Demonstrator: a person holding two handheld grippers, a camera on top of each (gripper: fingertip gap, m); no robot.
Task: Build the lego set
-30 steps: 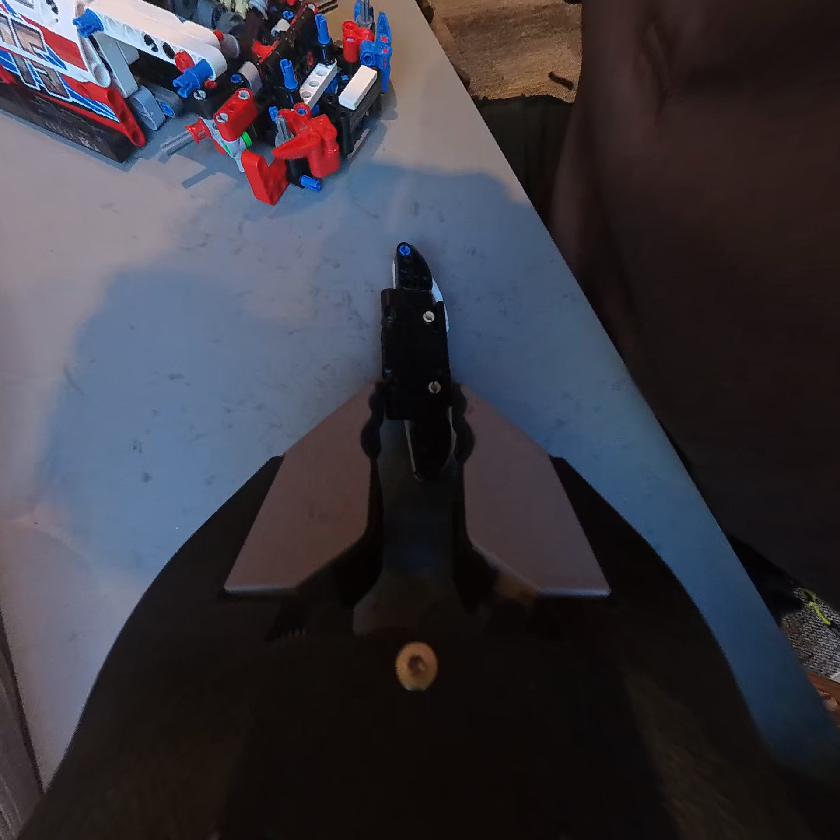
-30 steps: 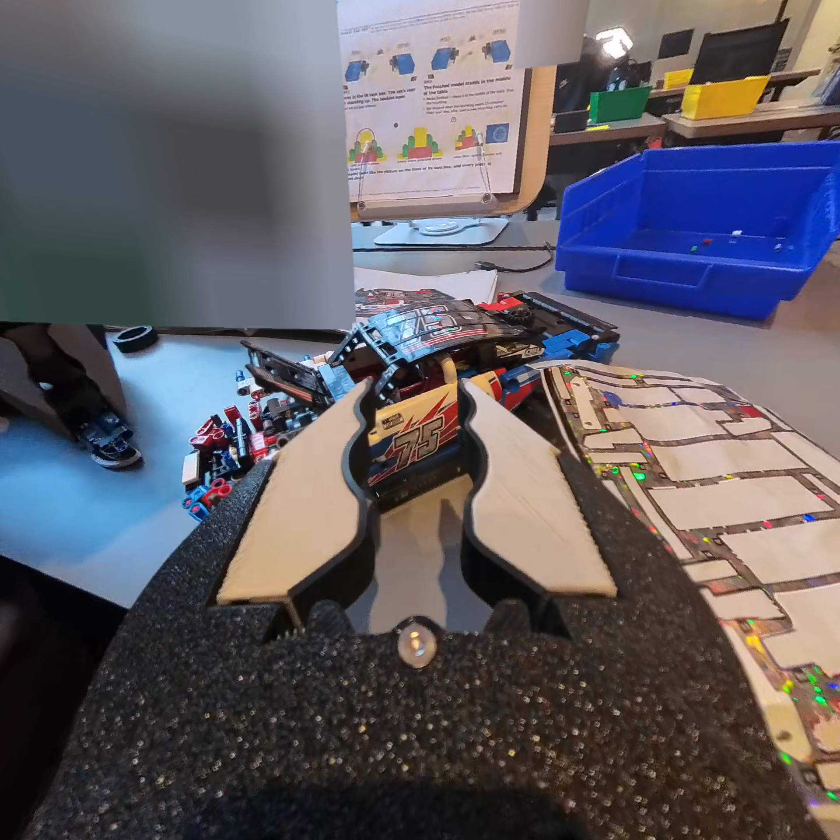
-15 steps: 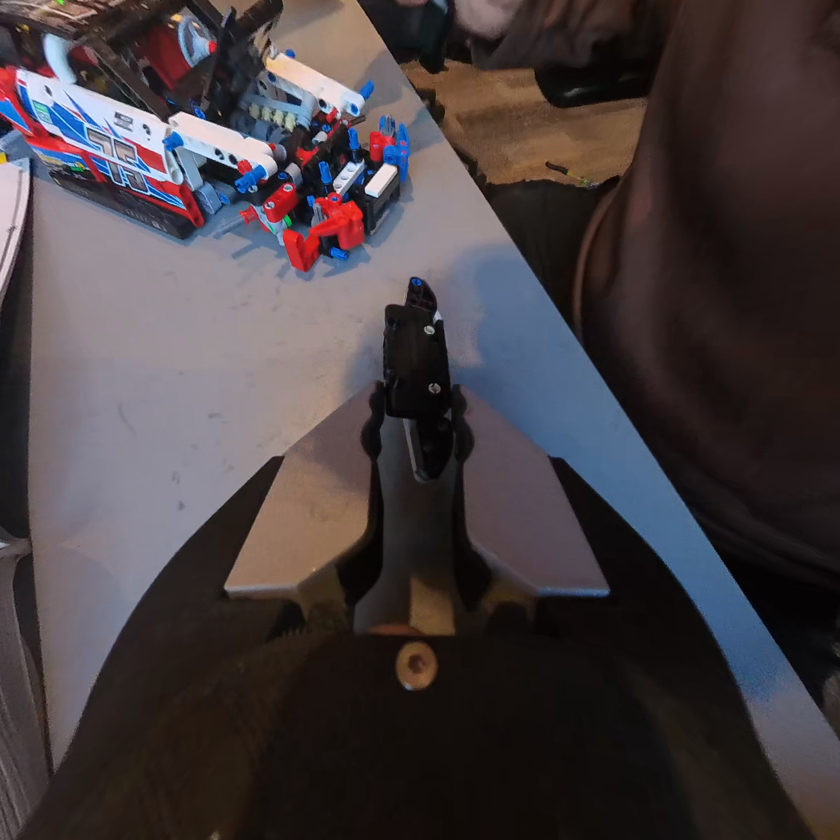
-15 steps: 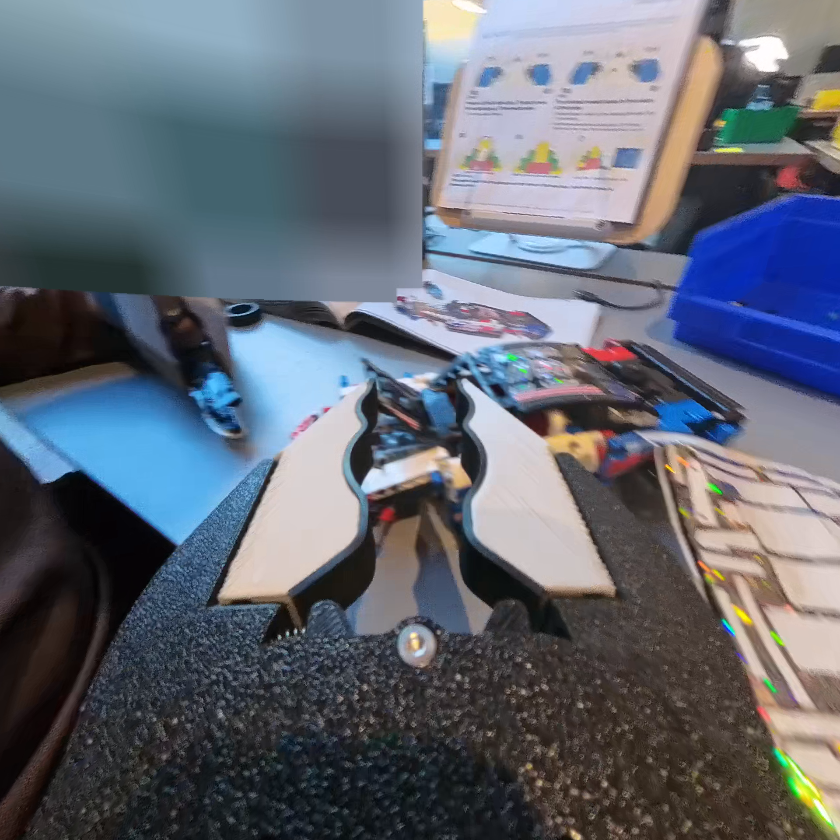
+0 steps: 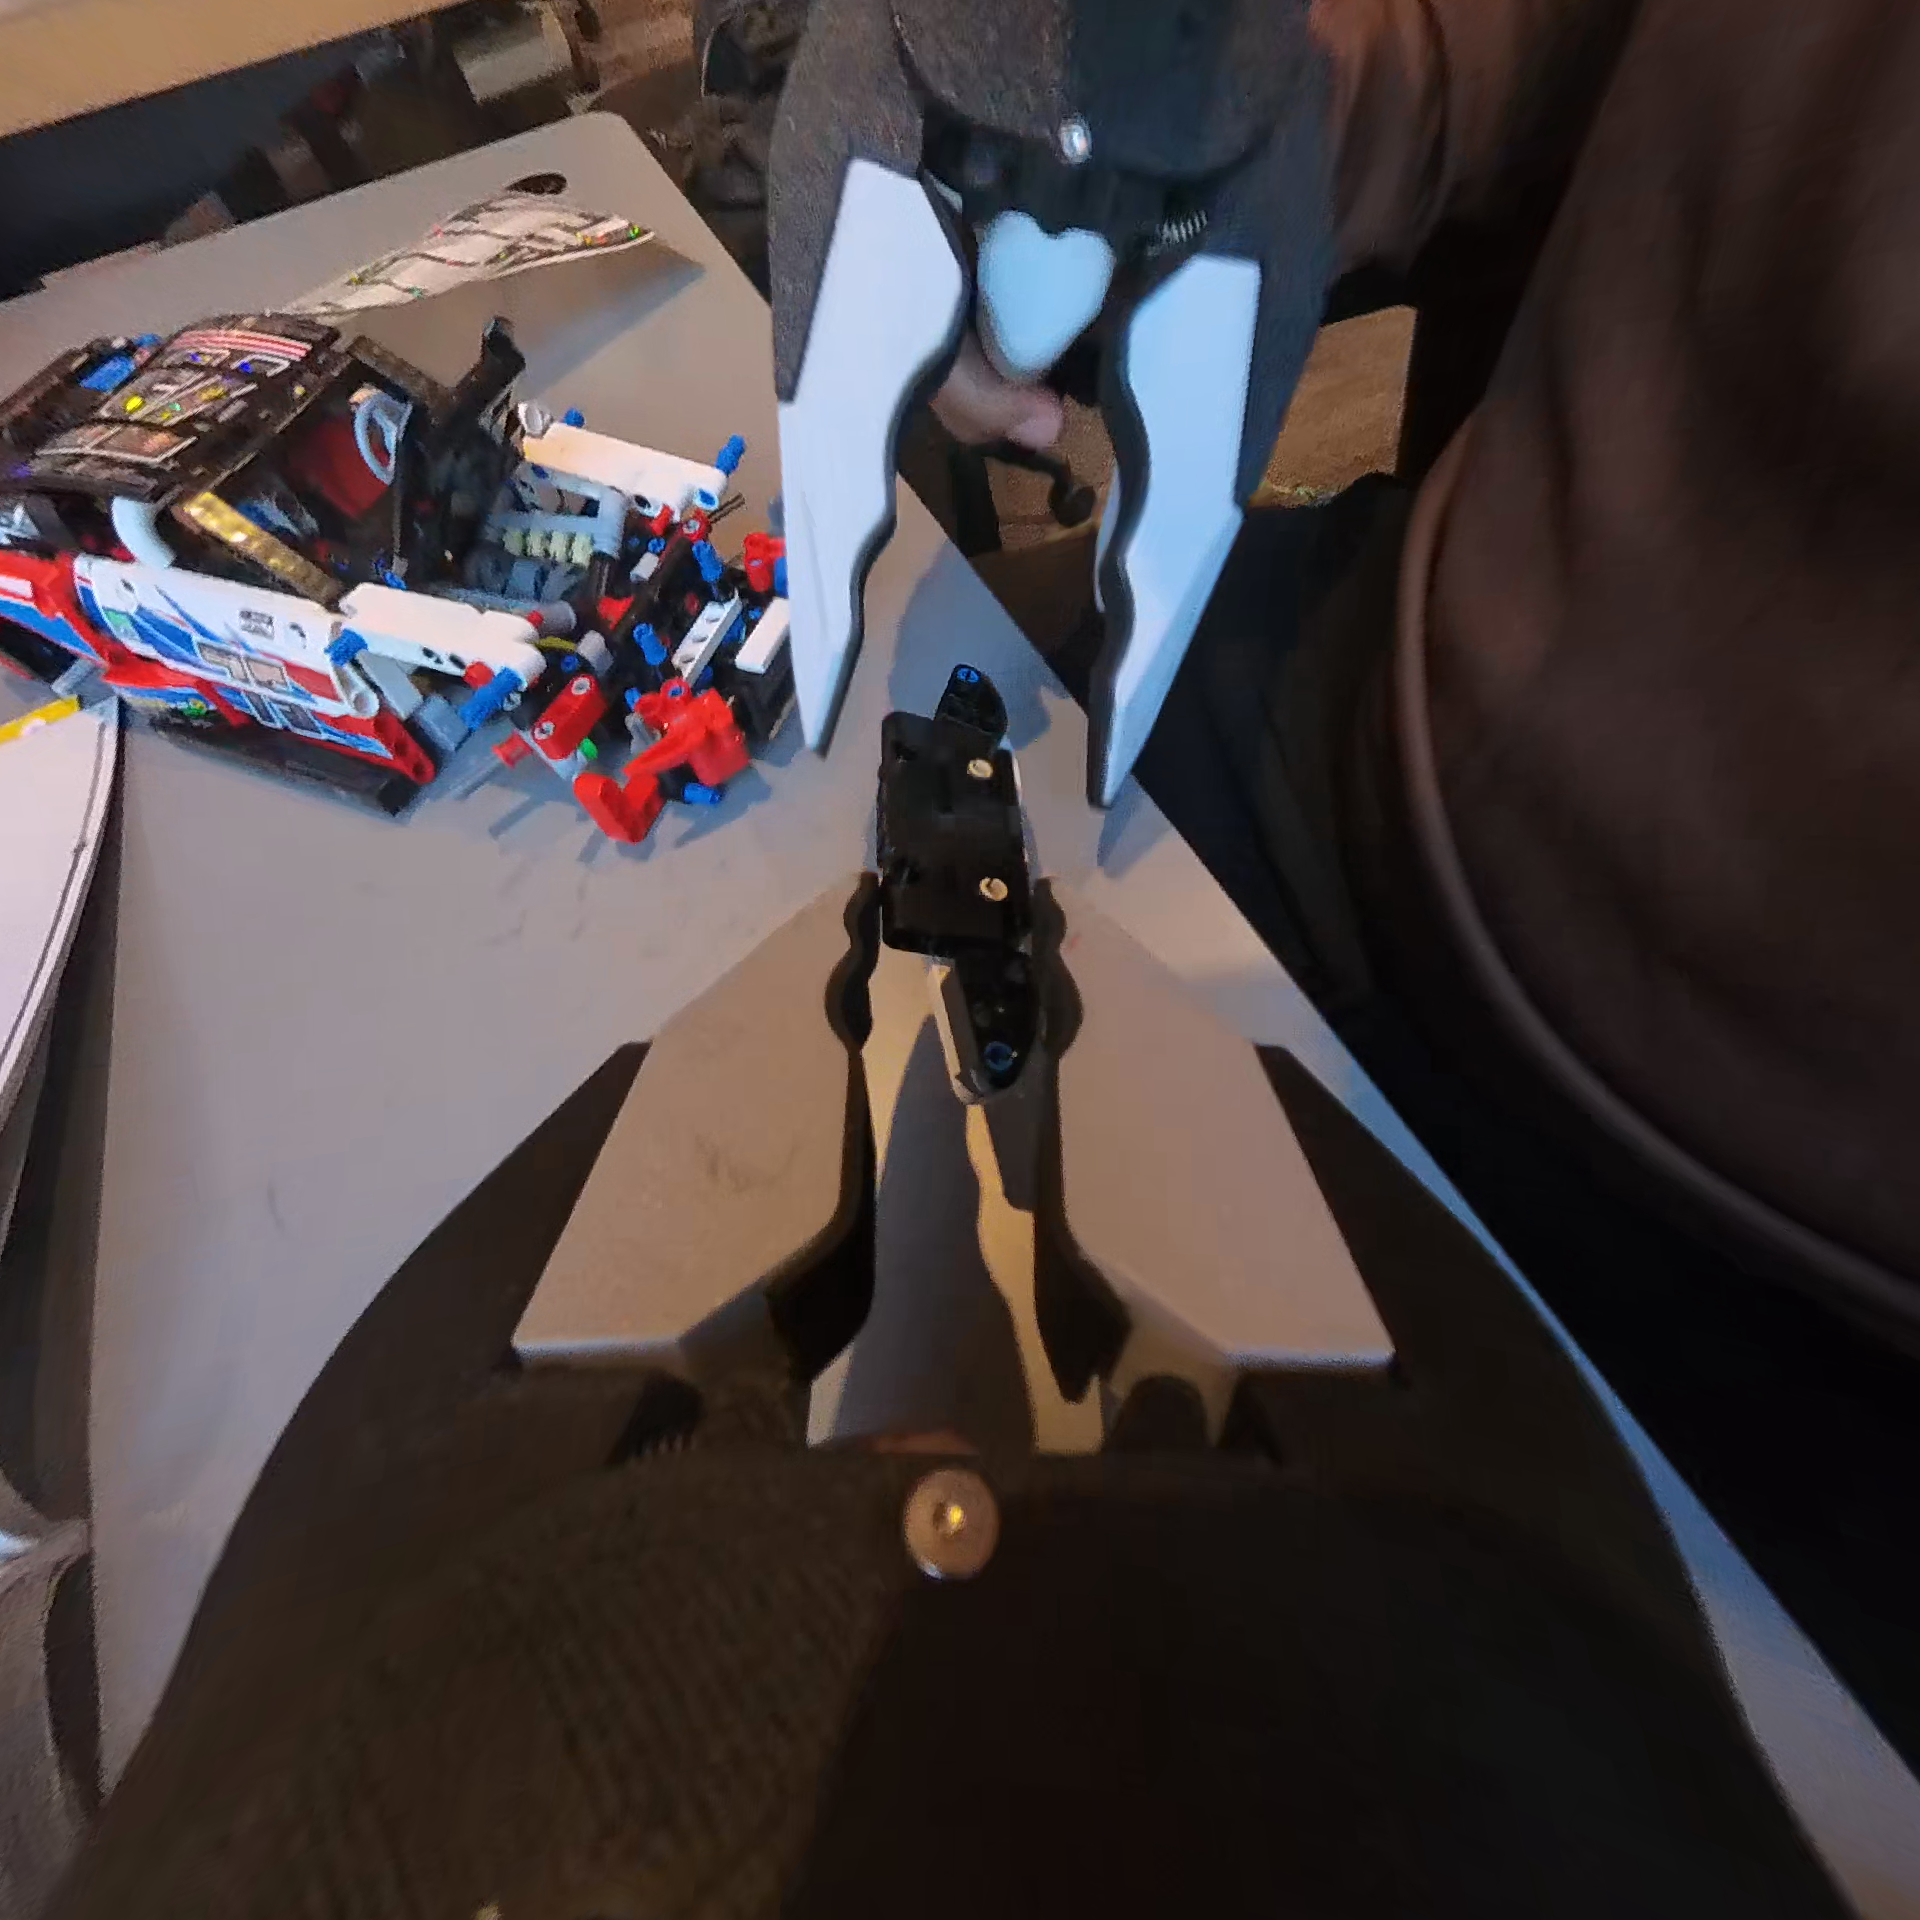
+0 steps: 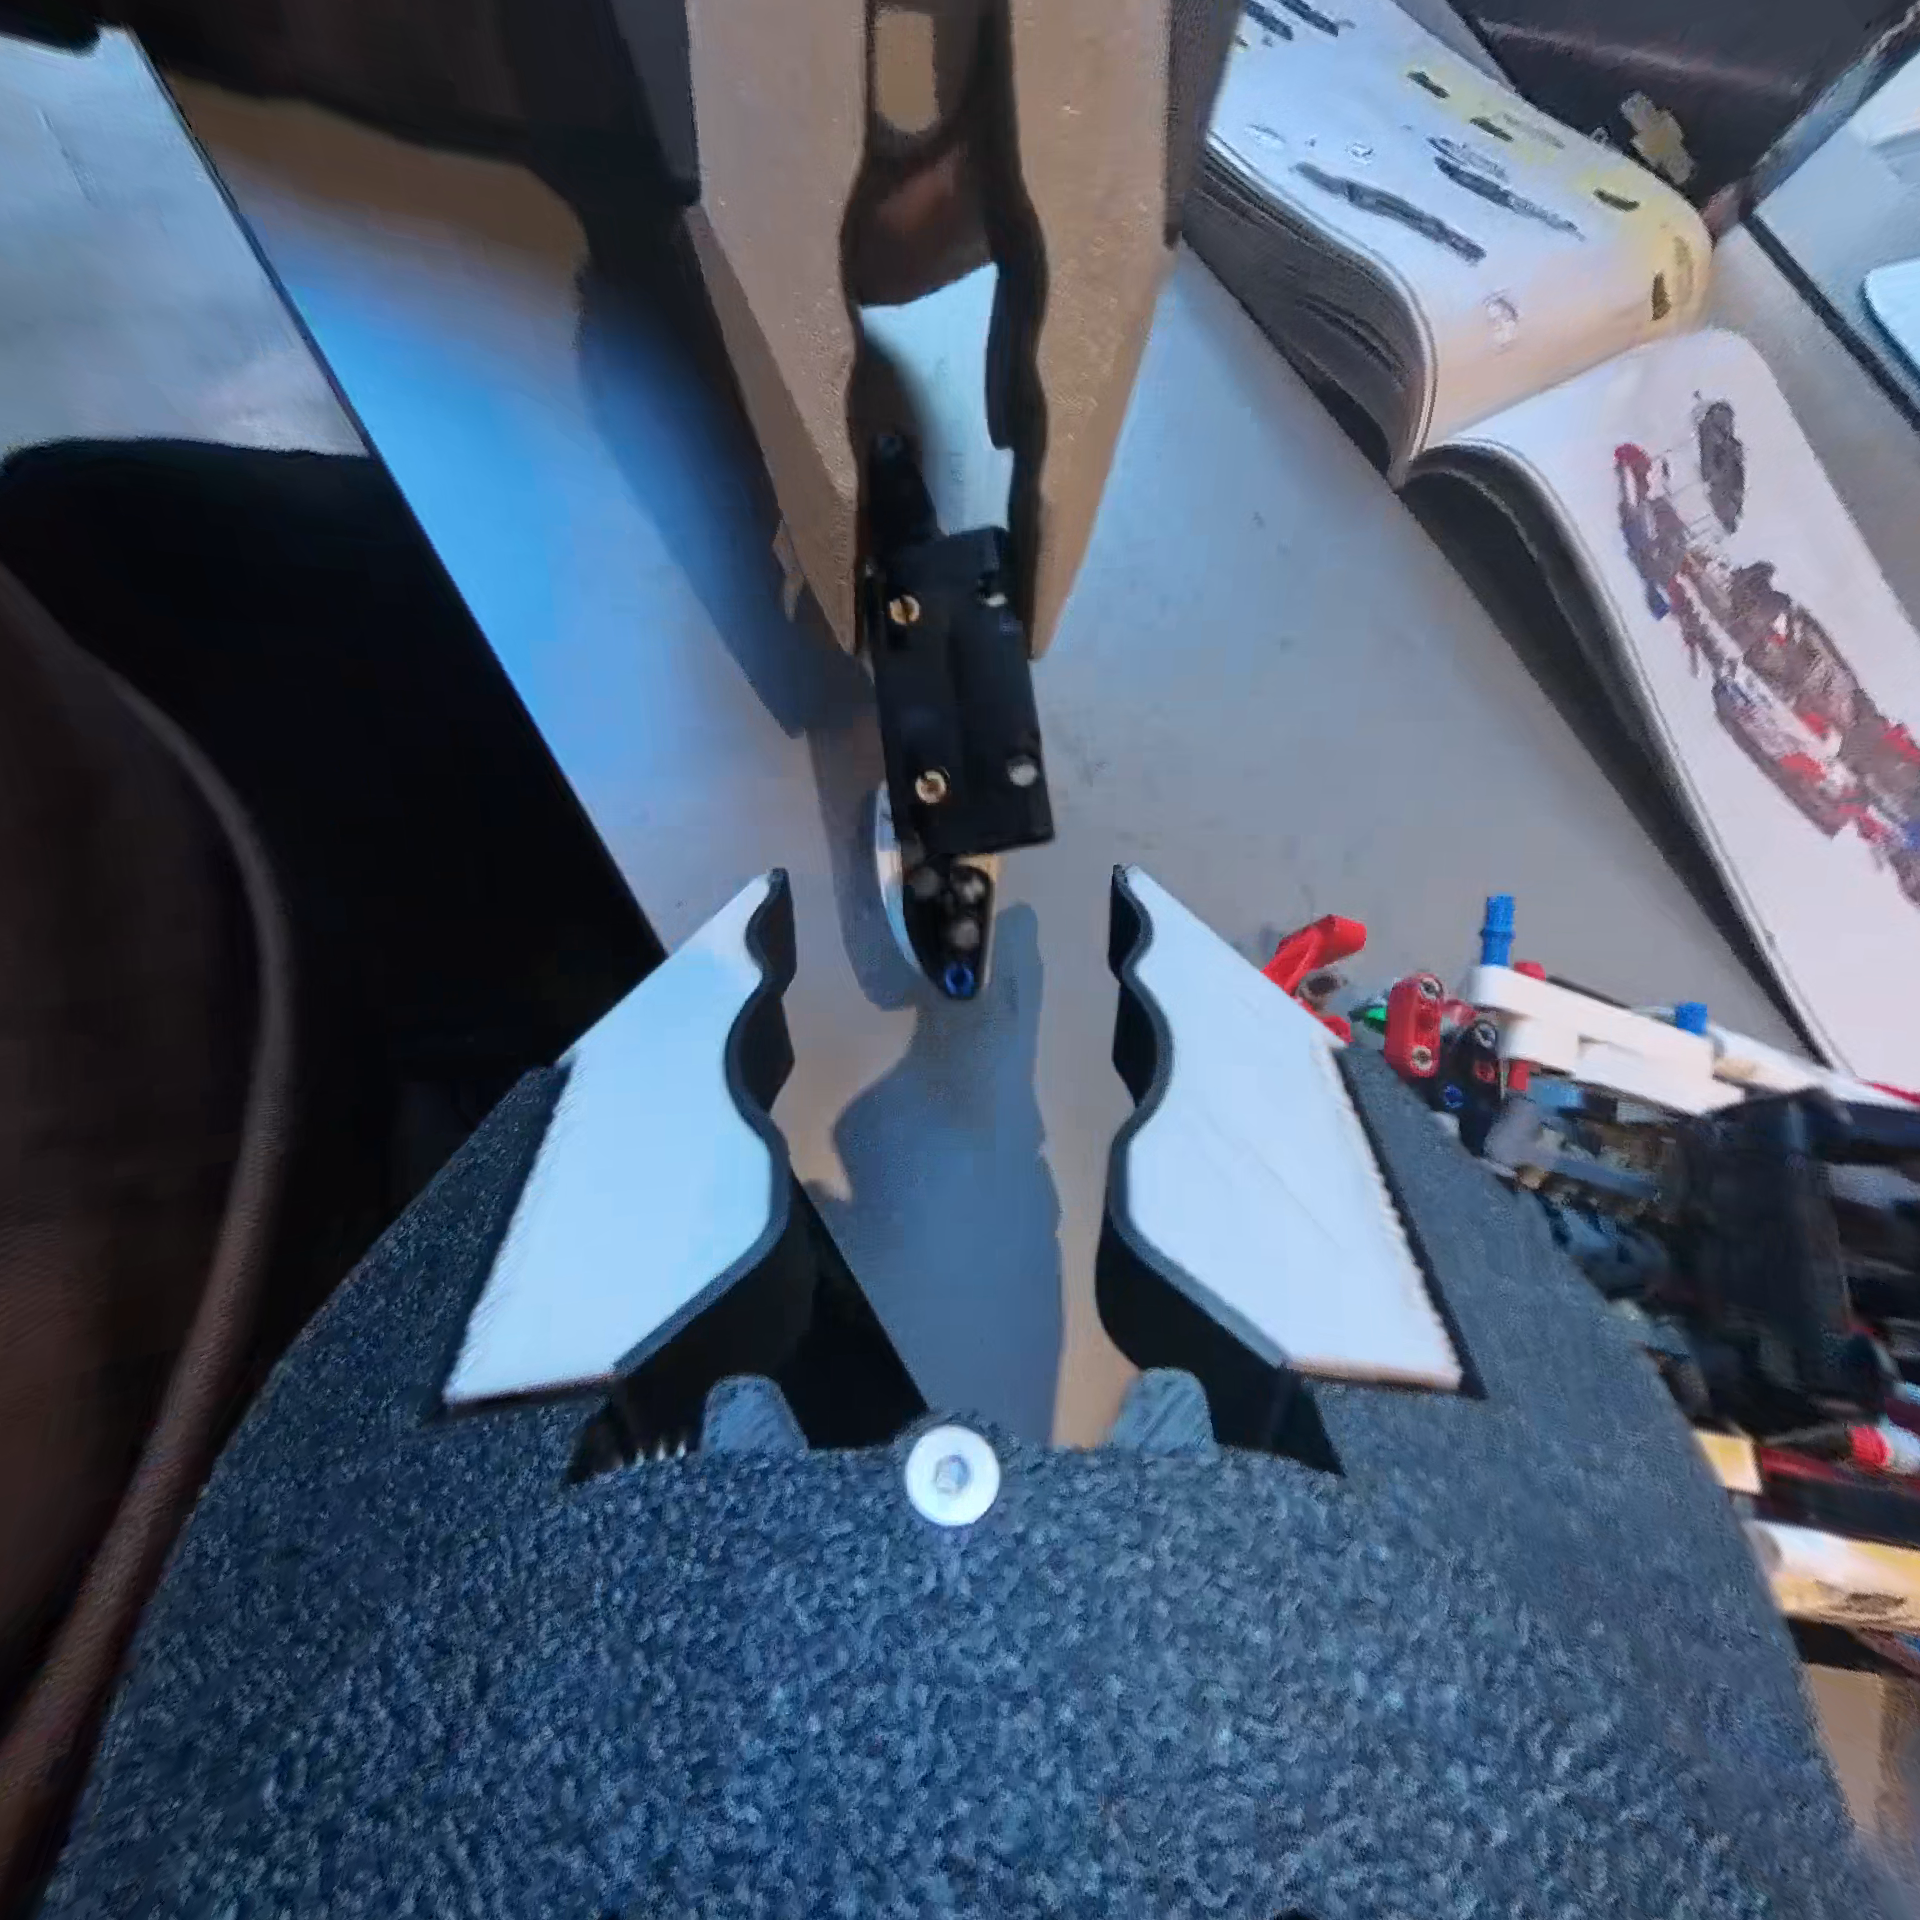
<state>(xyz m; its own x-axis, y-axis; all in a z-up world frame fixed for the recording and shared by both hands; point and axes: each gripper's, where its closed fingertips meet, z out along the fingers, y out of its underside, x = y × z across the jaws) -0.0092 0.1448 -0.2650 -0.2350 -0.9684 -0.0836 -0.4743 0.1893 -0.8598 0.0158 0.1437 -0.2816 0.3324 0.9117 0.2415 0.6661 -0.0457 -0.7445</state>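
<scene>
Nearest the lens, the left tongs [image 5: 951, 904] are gripping a black lego sub-assembly [image 5: 951, 831] between narrowed tips, its rounded blue-pinned nose pointing forward just above the grey surface [image 5: 416, 1039]. Right beside it, the surface's front edge is running diagonally past the piece, with a dark-sleeved person [image 5: 1662, 727] sitting close against that edge and leaving little room on that side. Facing them, the right tongs [image 5: 961, 769] are standing spread wide and empty, their white fingers [image 5: 842, 499] flanking the nose of the piece without touching it. Open surface is lying to the far side of the held piece, between it and the partly built lego car [image 5: 260, 551] with its red, blue and white loose parts. Beyond the car, a holographic sticker sheet [image 5: 488, 244] is lying near the back edge. In the right wrist view, an open instruction booklet [image 6: 1558, 416] is lying past the left tongs, well apart from the grasp. Compared with a second ago, the right tongs have swung away from the car to face the held piece and have opened wider, while the left tongs are keeping the same grip, lifted to show more of the car.
</scene>
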